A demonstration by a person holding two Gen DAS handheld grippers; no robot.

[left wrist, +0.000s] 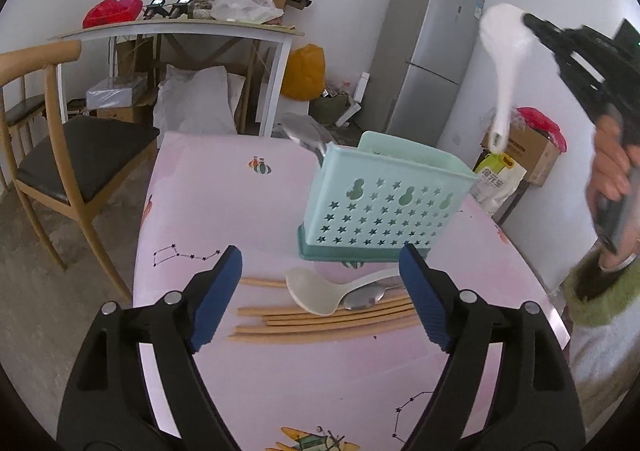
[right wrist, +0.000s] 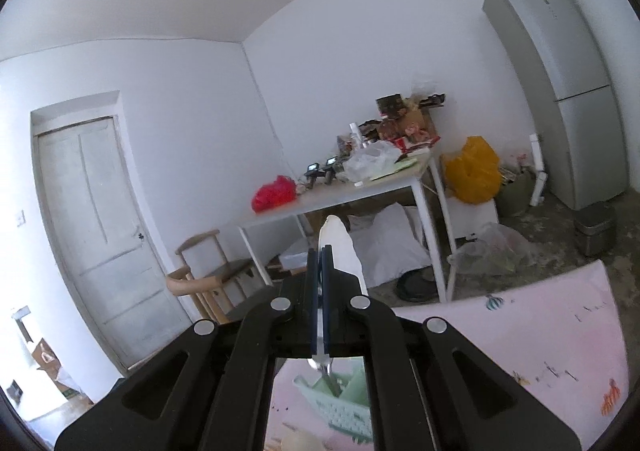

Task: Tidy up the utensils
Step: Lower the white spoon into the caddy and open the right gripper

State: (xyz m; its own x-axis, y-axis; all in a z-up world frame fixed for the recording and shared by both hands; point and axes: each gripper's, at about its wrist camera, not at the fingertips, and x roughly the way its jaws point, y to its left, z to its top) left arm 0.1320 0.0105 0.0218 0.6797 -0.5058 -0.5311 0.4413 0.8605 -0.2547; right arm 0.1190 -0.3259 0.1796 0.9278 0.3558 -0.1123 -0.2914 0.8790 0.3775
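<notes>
A mint-green utensil basket stands on the pink table, with a metal spoon leaning out of its far left corner. In front of it lie several wooden chopsticks, a white ladle-shaped spoon and a metal spoon. My left gripper hovers open just above this pile, nothing pressed between its blue pads. My right gripper is shut on a white spoon, also seen as the white spoon held high above the basket, bowl up and handle hanging down.
A wooden chair stands left of the table. Behind are a cluttered white side table, a grey fridge, an orange bag and cardboard boxes. A person's hand and green sleeve are at the right.
</notes>
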